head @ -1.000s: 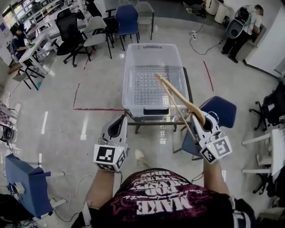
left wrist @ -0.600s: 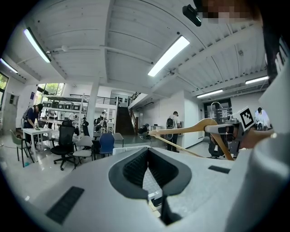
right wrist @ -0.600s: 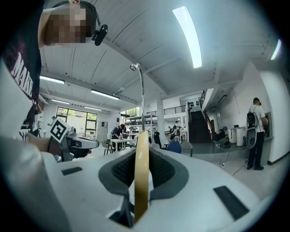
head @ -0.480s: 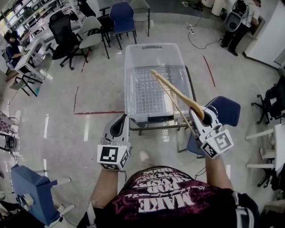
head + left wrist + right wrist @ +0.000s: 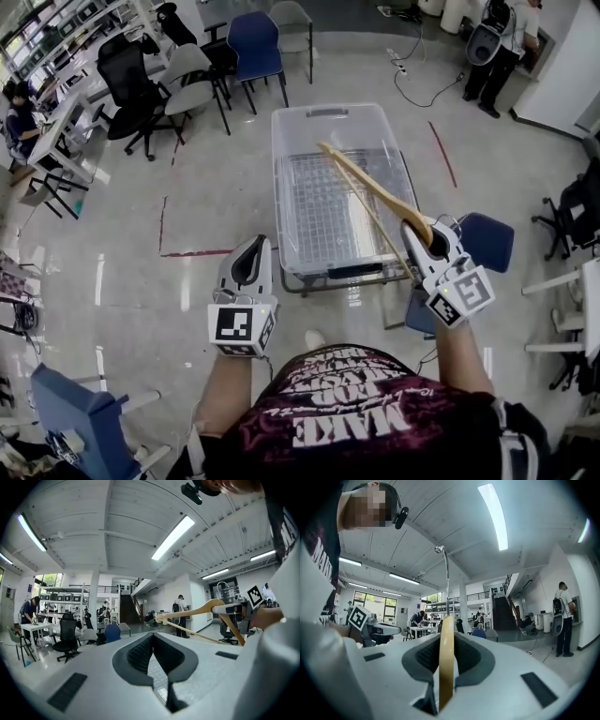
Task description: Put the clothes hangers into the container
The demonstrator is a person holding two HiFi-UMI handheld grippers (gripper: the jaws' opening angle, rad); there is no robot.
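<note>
A wooden clothes hanger (image 5: 373,194) slants up over the clear plastic container (image 5: 291,202) in the head view. My right gripper (image 5: 419,236) is shut on the hanger's near end, by the container's near right corner. In the right gripper view the wood (image 5: 446,660) stands on edge between the jaws, and the metal hook (image 5: 446,573) rises above it. My left gripper (image 5: 251,251) hangs short of the container's near left corner, shut with nothing in it. The left gripper view shows the hanger (image 5: 197,611) out to the right, beyond the left gripper (image 5: 152,641).
The container has a grid-patterned bottom and sits on a low dark frame (image 5: 309,279). A blue chair (image 5: 487,239) stands just right of the right gripper. Office chairs (image 5: 141,80) and desks line the far left. A person (image 5: 492,42) stands at the far right.
The container has drawn a little nearer in the head view. Both grippers keep their pose, and the hanger stays in the right gripper.
</note>
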